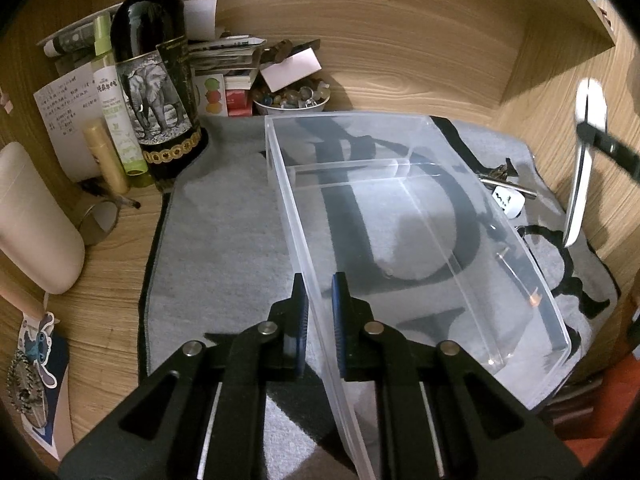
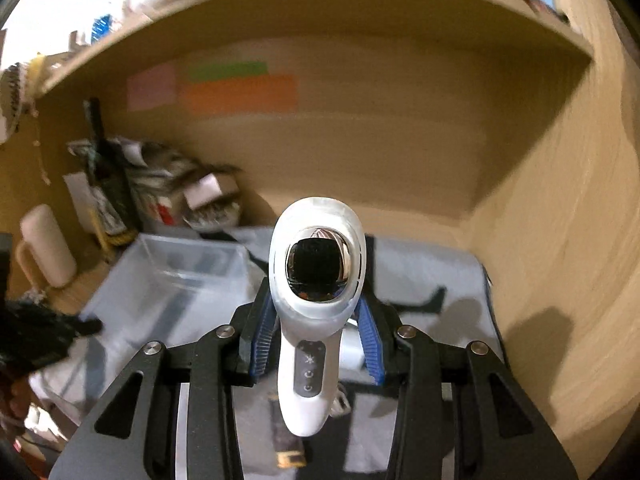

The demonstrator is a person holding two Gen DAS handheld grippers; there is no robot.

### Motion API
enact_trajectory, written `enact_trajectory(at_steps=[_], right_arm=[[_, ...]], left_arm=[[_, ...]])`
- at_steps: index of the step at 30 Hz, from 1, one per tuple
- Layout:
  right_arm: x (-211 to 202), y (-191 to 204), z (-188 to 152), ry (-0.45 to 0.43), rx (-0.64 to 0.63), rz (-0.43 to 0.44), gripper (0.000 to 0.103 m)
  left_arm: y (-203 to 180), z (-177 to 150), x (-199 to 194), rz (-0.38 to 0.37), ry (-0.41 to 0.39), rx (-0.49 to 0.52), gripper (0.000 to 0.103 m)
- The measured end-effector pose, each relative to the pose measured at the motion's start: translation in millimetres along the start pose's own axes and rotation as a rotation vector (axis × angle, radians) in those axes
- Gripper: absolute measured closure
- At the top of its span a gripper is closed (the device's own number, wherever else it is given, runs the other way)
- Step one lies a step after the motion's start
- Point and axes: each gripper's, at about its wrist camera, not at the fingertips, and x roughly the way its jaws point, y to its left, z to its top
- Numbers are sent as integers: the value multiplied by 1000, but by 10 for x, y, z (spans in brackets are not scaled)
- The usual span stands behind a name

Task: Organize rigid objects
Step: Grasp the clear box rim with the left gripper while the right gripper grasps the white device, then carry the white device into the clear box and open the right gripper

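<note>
bottle point(image 1: 154, 80), bowl point(image 1: 291, 100) behind bin point(image 1: 400, 240)

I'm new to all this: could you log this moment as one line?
left gripper: shut on clear plastic bin wall | right gripper: holding white handheld device, lifted | grey mat: under bin

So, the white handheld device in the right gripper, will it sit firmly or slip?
The white device looks rigid, so it should not bend. Its shell is glossy and rounded, and the right gripper grips it at the narrow neck below the wide head, so it may slide or pivot. The mirror-like face seems prone to scratches if dropped into the clear bin.
</note>
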Motion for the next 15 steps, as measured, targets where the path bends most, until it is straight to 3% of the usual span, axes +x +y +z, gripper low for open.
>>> enact_trajectory(at_steps=[8,15], right_arm=[[19,407,237,-43,-70,116,68],[336,761,203,25,-146,204,68]], left_arm=[[-4,-1,-2,1,-5,6,91],[-14,-9,3,-4,-15,8,91]])
